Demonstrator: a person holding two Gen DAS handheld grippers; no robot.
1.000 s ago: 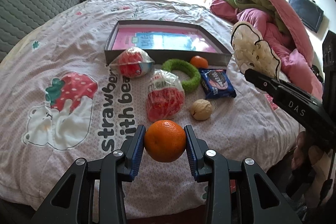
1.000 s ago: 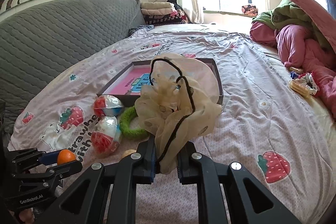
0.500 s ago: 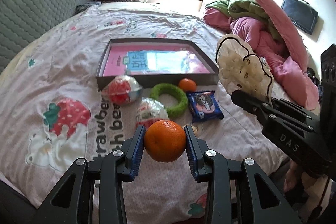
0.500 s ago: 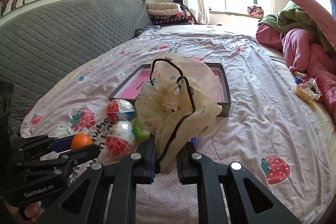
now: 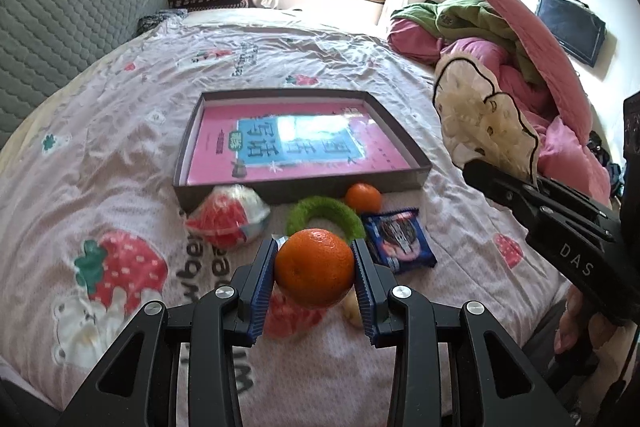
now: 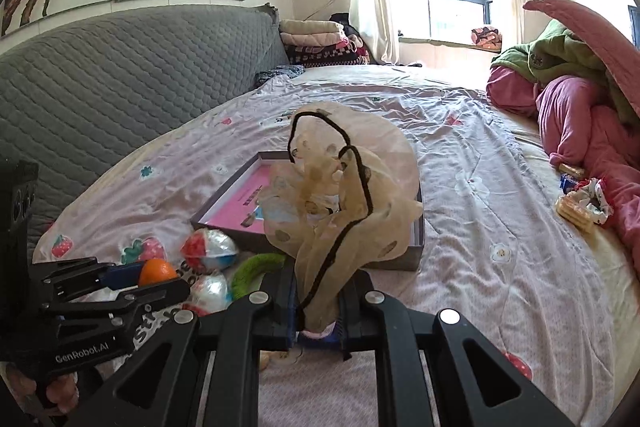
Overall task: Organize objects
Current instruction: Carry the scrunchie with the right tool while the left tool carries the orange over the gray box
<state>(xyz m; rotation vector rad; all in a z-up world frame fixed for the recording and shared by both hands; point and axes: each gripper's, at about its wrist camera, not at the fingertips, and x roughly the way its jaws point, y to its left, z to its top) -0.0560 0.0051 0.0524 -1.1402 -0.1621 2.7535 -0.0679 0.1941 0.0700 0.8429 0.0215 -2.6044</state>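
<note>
My left gripper (image 5: pixel 315 273) is shut on an orange (image 5: pixel 314 268), held above the bedspread in front of a shallow grey box (image 5: pixel 304 191) with a pink printed bottom. My right gripper (image 6: pixel 318 301) is shut on a cream ruffled scrunchie with black trim (image 6: pixel 340 203), raised to the right of the box (image 6: pixel 412 259); the same scrunchie (image 5: pixel 480 119) shows in the left wrist view. On the bed before the box lie a green fuzzy ring (image 5: pixel 326 215), a small orange (image 5: pixel 363 198), a blue snack packet (image 5: pixel 400 241) and two foil-wrapped balls (image 5: pixel 226 221).
A walnut-like nut (image 5: pixel 352 307) lies partly hidden under the left fingers. A grey quilted headboard (image 6: pixel 120 79) borders the bed on the left. Pink and green bedding (image 5: pixel 500 39) piles up at the right. Snack wrappers (image 6: pixel 580 203) lie at the bed's right side.
Both grippers have risen and drawn back from the bed, each keeping its hold. The box and the loose items now sit farther off and lower in the views.
</note>
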